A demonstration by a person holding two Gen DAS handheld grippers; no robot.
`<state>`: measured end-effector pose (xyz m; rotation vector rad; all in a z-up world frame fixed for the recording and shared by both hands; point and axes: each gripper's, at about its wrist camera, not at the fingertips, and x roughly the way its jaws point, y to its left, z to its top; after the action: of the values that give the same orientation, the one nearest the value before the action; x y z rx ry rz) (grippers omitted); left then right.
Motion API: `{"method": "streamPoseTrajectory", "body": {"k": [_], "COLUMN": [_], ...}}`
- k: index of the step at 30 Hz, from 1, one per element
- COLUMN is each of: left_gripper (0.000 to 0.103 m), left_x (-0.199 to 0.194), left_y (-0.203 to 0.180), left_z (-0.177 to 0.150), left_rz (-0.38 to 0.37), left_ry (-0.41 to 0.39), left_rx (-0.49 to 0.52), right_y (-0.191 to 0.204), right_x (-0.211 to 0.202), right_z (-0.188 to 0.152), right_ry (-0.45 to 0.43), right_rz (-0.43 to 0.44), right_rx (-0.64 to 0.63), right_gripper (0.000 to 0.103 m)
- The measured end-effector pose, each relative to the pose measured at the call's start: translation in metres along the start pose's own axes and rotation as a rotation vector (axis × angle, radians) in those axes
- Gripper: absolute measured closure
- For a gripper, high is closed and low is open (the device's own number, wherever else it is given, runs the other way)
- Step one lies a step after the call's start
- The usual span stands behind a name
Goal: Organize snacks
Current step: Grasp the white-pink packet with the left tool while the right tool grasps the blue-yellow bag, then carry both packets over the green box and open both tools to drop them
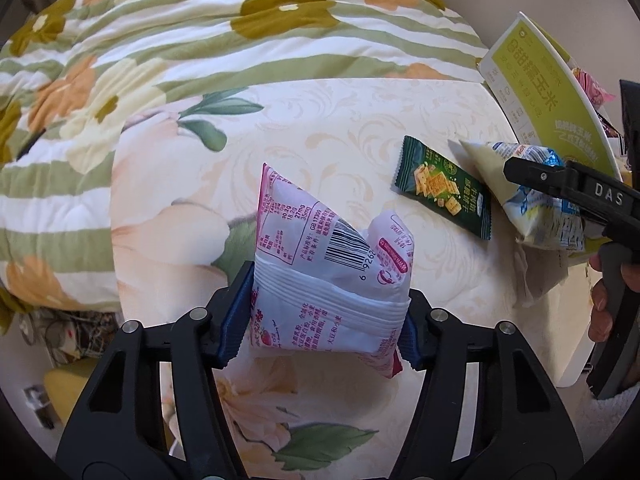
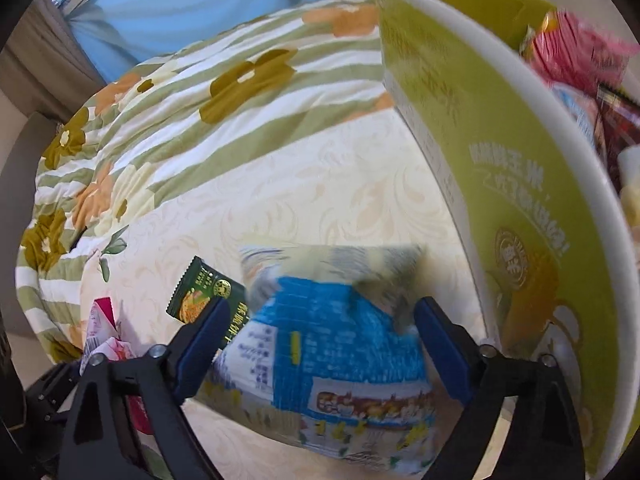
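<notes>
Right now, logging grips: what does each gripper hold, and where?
Left gripper pinches the pink packet across its middle. Right gripper straddles the blue packet; grip unclear.

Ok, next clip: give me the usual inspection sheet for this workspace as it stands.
Surface: bed with cream floral sheet, striped flowered quilt bunched behind.
Job's things: pink-white snack packet; blue-yellow snack packet; dark green cracker packet lying flat between them; green box at the right, more snacks inside.
Clutter: nothing seen on the sheet.
Grippers: left tool pads pressed on the pink-white packet; right tool astride the blue-yellow packet, contact blurred, unclear.
Cables: nothing seen clearly.
Surroundings: blue curtain behind the bed; person's fingers on the right tool.
</notes>
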<state>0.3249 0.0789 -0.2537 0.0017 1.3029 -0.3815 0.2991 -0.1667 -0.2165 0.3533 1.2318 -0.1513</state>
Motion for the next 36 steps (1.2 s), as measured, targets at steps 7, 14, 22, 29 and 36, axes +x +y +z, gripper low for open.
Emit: {"method": "streamPoseTrajectory", "body": {"k": [7, 14, 22, 29, 36], "left_gripper": [0.046, 0.046, 0.046, 0.046, 0.046], "left_x": [-0.015, -0.036, -0.08, -0.125, -0.153], "left_y": [0.003, 0.004, -0.002, -0.015, -0.048], "left_z": [-0.011, -0.019, -0.019, -0.009, 0.012], "left_rz": [-0.007, -0.008, -0.013, -0.013, -0.044], "left_ry": [-0.016, -0.053, -0.135, -0.233, -0.292], "left_rx": [-0.041, -0.068, -0.068, -0.042, 0.013], "right_y": [-0.007, -0.003, 0.005, 0.015, 0.01], "right_x": [0.008, -0.001, -0.031, -0.083, -0.14], "right_z": [-0.008, -0.017, -0.021, -0.029, -0.033], "right_ry": [0.06, 0.025, -0.036, -0.118, -0.209], "right_rz": [0.04, 0.038, 0.068, 0.114, 0.143], "right_rx": [0.001, -0.052, -0.072, -0.088, -0.085], "right_gripper": [0.016, 0.038, 0.043, 0.043, 0.043]}}
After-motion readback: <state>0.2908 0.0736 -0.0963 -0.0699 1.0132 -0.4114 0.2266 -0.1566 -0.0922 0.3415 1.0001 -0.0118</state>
